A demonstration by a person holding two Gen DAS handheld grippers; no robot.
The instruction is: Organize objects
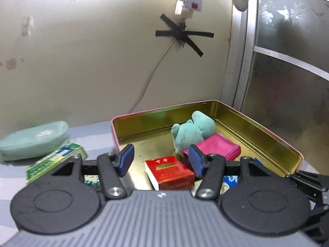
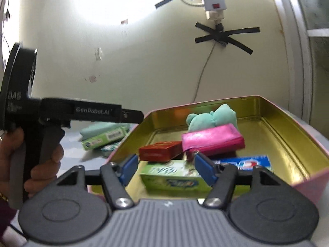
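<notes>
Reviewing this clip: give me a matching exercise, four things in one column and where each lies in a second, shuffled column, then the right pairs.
Things:
1. plush toy
2. pink pouch
3. teal pouch
4. blue packet

Places:
A. on the table, outside the tin, to its left
B. in the tin, near its back wall
C. in the tin, by its near right corner
D. in the tin, just in front of the plush toy

Pairs: 1-B, 2-D, 3-A, 4-C
</notes>
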